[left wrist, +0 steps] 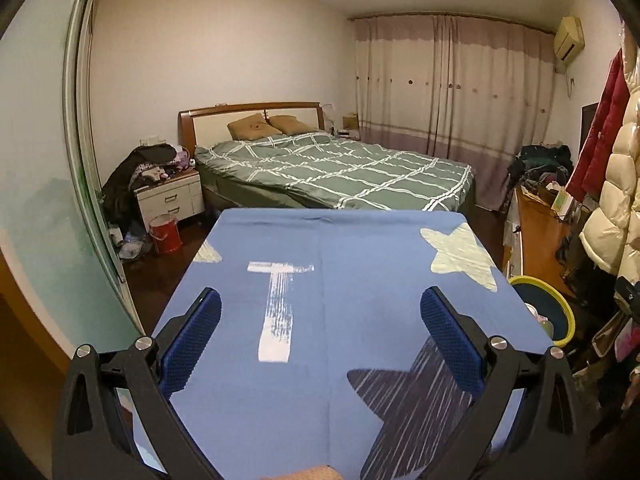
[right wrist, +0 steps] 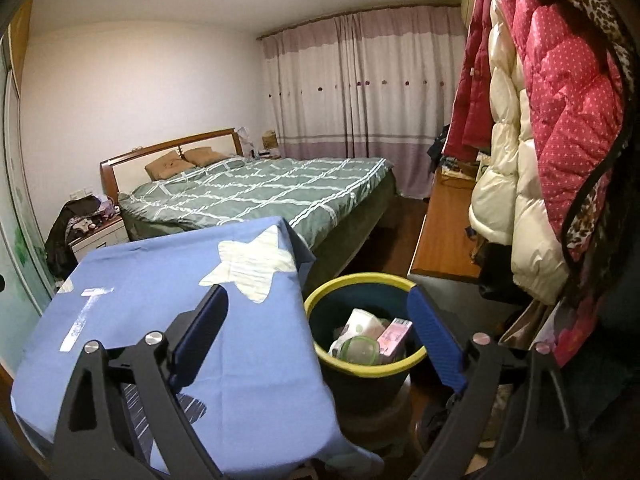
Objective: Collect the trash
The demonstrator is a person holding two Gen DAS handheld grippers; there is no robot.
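A dark bin with a yellow rim [right wrist: 362, 366] stands on the floor to the right of the blue star-print table [right wrist: 168, 280]. Inside it lie a pink box [right wrist: 394, 335], a white packet [right wrist: 362, 322] and a clear lidded container [right wrist: 358, 350]. My right gripper [right wrist: 318, 304] hangs open above the table's right edge and the bin, with nothing between its blue pads. My left gripper [left wrist: 320, 306] is open over the blue table [left wrist: 320, 240], holding nothing. The bin [left wrist: 560, 312] shows at the table's right edge in the left wrist view.
A bed with a green plaid cover [left wrist: 340, 172] lies beyond the table. A white nightstand [left wrist: 170, 198] piled with clothes and a red bucket [left wrist: 165, 232] stand at left. Coats [right wrist: 540, 140] hang at right above a wooden desk [right wrist: 444, 232]. Curtains [left wrist: 452, 88] cover the far wall.
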